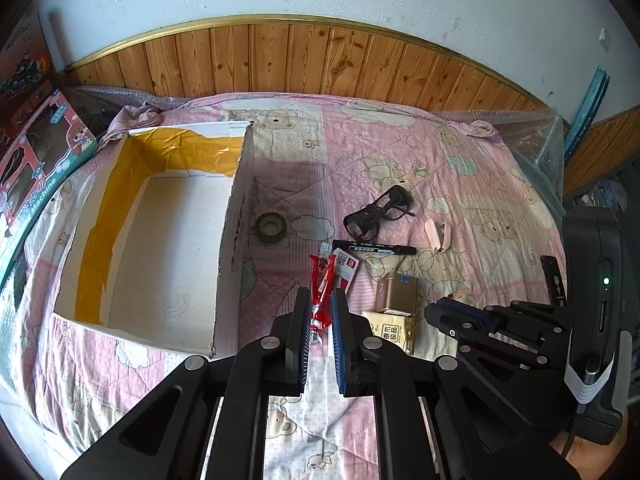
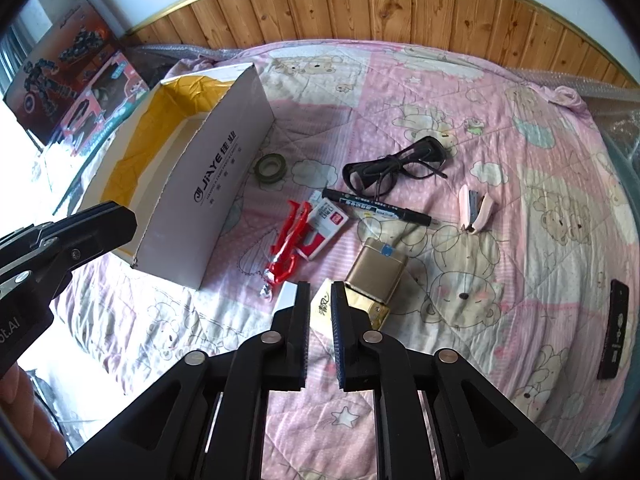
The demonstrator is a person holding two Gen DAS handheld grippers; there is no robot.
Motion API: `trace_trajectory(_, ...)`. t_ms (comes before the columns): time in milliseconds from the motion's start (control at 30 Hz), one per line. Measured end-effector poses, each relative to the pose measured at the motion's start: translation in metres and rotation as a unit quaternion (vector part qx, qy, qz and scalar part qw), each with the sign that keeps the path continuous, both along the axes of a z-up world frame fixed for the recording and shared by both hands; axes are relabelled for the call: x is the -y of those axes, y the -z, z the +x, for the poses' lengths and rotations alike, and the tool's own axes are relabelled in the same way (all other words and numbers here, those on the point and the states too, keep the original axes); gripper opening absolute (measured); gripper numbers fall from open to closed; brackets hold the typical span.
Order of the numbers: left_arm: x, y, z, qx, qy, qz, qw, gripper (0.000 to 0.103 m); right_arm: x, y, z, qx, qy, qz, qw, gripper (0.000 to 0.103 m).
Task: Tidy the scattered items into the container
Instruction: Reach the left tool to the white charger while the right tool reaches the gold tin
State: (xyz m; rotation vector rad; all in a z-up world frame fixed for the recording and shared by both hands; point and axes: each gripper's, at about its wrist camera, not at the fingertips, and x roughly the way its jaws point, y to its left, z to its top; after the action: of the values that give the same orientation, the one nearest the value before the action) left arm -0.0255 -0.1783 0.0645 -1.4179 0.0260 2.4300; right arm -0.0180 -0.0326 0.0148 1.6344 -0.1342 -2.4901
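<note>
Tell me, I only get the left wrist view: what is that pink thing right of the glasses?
Observer: A stapler, lying splayed open.
Operator: Does the box have writing on the side facing the clutter?
Observer: Yes, that wall of the box reads "JiAYE" in large letters.
Operator: What is the right gripper pointing at?
Observer: The right gripper has its jaws a little apart and looks straight onto a yellow tissue pack. A small white item lies just left of it; I cannot tell what that is.
</note>
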Motion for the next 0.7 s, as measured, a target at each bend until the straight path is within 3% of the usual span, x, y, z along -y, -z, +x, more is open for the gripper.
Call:
trace_trajectory(67, 0.0, 0.0, 0.0, 0.0, 0.002, 0.001, 1.0, 0.015, -0.001, 0.002, -0.001, 0.0, 0.006, -0.001, 1.0, 0.039)
trace_trajectory(167, 0.0, 0.001, 0.0, 0.004, 0.003, 0.005, 1.0, 0.024, -0.004, 0.007, -0.002, 0.007, 0.014, -0.004, 1.0, 0.044)
trace_trajectory(267, 0.001, 0.006, -0.001, 0.012, 0.0, 0.007, 0.9999, 0.031, -0.009, 0.016, -0.003, 0.021, 0.022, -0.018, 0.999, 0.045)
trace_trajectory(467, 0.003, 0.02, -0.004, 0.027, -0.003, 0.008, 0.9996, 0.034, -0.02, 0.04, -0.001, 0.046, 0.04, -0.038, 0.997, 0.046)
trace_trajectory(567, 0.007, 0.03, -0.006, 0.038, -0.008, 0.029, 0.9988, 0.042, -0.028, 0.055, 0.0, 0.061, 0.056, -0.048, 0.995, 0.046)
trace_trajectory(700, 0.009, 0.044, -0.009, 0.053, -0.006, 0.05, 0.9973, 0.044, -0.036, 0.073, -0.002, 0.076, 0.073, -0.06, 0.993, 0.046)
